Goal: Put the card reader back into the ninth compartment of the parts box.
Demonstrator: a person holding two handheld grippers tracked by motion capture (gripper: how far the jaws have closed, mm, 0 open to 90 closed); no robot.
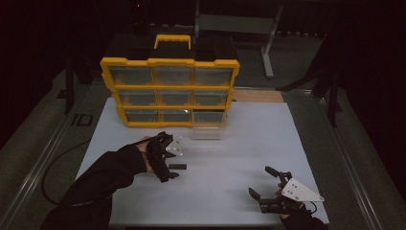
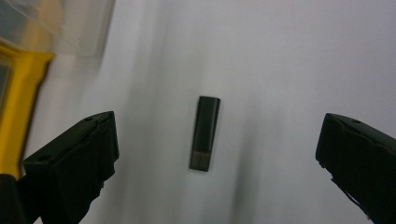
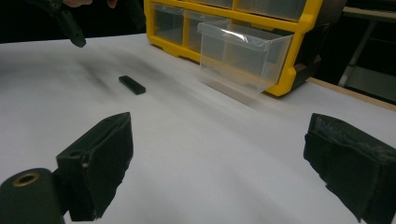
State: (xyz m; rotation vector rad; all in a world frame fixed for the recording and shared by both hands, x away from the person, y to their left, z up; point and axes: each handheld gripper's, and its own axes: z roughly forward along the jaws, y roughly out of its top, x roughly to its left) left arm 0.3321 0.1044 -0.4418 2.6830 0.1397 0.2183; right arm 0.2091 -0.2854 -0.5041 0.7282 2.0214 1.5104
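Note:
A small black stick-shaped object (image 1: 177,166) (image 2: 204,133) (image 3: 131,85) lies flat on the white table sheet (image 1: 225,158). My left gripper (image 1: 168,158) (image 2: 219,154) hovers just above it, jaws wide open on either side, nothing held. A yellow organizer (image 1: 170,91) (image 3: 233,18) with clear drawers stands at the back; its bottom right clear drawer (image 1: 208,125) (image 3: 243,53) is pulled out. My right gripper (image 1: 265,184) (image 3: 219,168) rests low near the front right edge, open and empty.
The organizer's black and yellow handle (image 1: 172,42) rises at the back. A wooden table edge (image 1: 258,96) shows behind the sheet. Dark floor and a metal frame (image 1: 270,43) surround the table. The left hand's gripper (image 3: 70,23) appears far off in the right gripper view.

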